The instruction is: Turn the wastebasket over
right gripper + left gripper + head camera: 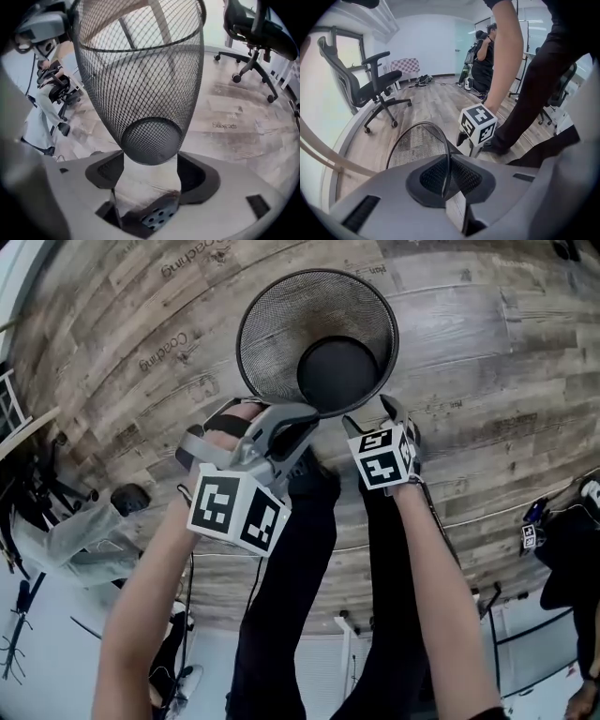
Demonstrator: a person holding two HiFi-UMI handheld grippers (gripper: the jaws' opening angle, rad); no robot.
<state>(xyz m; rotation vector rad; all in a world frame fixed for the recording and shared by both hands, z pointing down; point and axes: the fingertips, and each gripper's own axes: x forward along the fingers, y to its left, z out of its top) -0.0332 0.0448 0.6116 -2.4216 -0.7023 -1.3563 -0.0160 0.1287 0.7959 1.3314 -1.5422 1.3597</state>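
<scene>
Two grippers are held up to one black mesh wastebasket (281,324), which is seen toward 12 o'clock in the head view, over the wood plank floor (487,352). It looks tipped: its dark round base (337,376) is seen toward 5 o'clock inside the circle of the rim (242,341). Whether it's touching the floor can't really be told.

The left gripper (286,418) is clamped on the rim at about 7 o'clock of that circle. In the left gripper view the rim wire is pinched right between the closed-up jaws, with the mesh wall fanned out toward 11 o'clock. An office chair (370,84) is parked at 10 o'clock in that view.

The right gripper (370,420) is placed at the wastebasket's 5 o'clock, just beside the base. Its jaws are spread wide. In the right gripper view the base is framed right at the tips, between them, with the mouth pointed away toward 12 o'clock. Nothing is squeezed there, as far as can be seen.
</scene>
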